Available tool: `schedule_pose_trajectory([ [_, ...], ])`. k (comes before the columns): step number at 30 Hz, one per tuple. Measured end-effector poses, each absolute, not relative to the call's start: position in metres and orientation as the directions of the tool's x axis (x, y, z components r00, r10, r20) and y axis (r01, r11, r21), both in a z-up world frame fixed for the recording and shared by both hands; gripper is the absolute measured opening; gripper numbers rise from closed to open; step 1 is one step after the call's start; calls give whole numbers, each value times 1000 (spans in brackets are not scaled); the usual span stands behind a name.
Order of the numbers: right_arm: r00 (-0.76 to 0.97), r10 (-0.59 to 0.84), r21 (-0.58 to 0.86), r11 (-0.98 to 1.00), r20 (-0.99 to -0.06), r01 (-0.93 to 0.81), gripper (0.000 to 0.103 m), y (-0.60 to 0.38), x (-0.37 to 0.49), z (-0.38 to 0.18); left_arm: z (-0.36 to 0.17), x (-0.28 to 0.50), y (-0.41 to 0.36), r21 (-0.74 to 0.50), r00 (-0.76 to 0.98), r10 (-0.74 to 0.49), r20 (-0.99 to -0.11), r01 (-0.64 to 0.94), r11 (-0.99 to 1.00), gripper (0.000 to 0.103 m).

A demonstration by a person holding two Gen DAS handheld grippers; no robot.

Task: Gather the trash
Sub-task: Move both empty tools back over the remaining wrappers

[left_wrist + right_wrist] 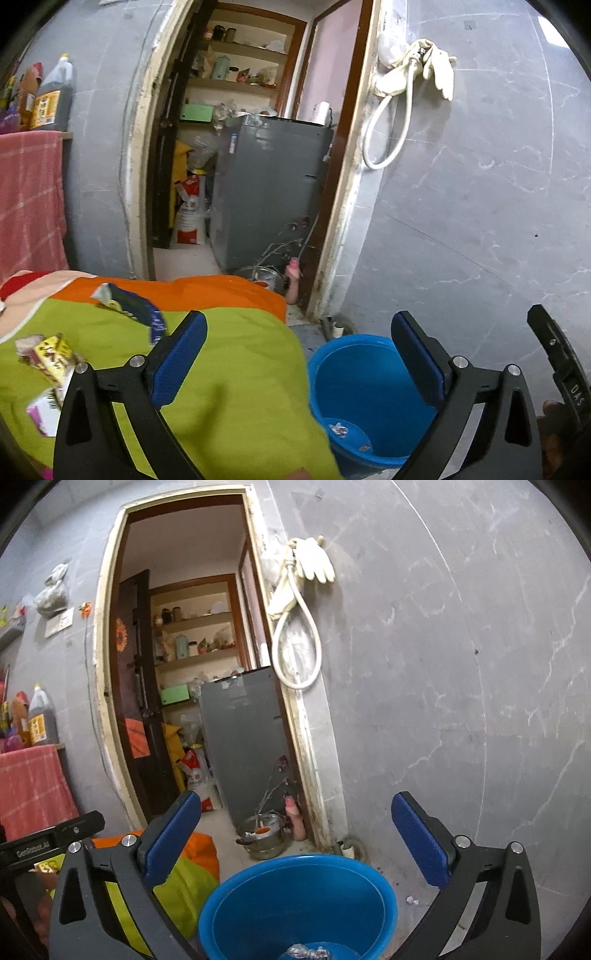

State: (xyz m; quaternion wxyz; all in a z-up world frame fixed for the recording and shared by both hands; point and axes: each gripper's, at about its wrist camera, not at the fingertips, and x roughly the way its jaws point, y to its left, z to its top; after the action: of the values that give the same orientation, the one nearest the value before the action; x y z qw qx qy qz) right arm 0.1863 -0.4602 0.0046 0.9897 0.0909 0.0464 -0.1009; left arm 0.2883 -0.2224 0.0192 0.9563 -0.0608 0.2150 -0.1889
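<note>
A blue bucket (364, 398) stands on the floor beside a surface draped in green and orange cloth (236, 387). Small wrapper scraps lie in its bottom (341, 430). On the cloth lie a blue wrapper (136, 308), a yellow wrapper (51, 354) and a pink-white wrapper (42, 410). My left gripper (299, 354) is open and empty, over the cloth's edge and the bucket. My right gripper (295, 838) is open and empty above the bucket (299, 897), where a crumpled clear wrapper (306, 952) lies.
A doorway (192, 686) ahead leads to a storeroom with a grey cabinet (269, 192) and shelves. A steel pot (262, 836) sits at the threshold. A grey tiled wall (461, 701) is on the right, with a hose and gloves (306, 568) hanging. A pink towel (29, 199) hangs left.
</note>
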Motion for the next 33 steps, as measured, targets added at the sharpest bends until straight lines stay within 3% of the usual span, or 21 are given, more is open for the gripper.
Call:
schedule_pose_trajectory([
  [19, 996, -23, 88, 996, -86, 30, 103, -355, 167, 38, 50, 227, -118, -184, 891, -265, -368, 210, 960, 98],
  [33, 971, 175, 88, 983, -161, -162, 103, -255, 195, 33, 29, 200, 1, -155, 904, -35, -426, -35, 987, 98],
])
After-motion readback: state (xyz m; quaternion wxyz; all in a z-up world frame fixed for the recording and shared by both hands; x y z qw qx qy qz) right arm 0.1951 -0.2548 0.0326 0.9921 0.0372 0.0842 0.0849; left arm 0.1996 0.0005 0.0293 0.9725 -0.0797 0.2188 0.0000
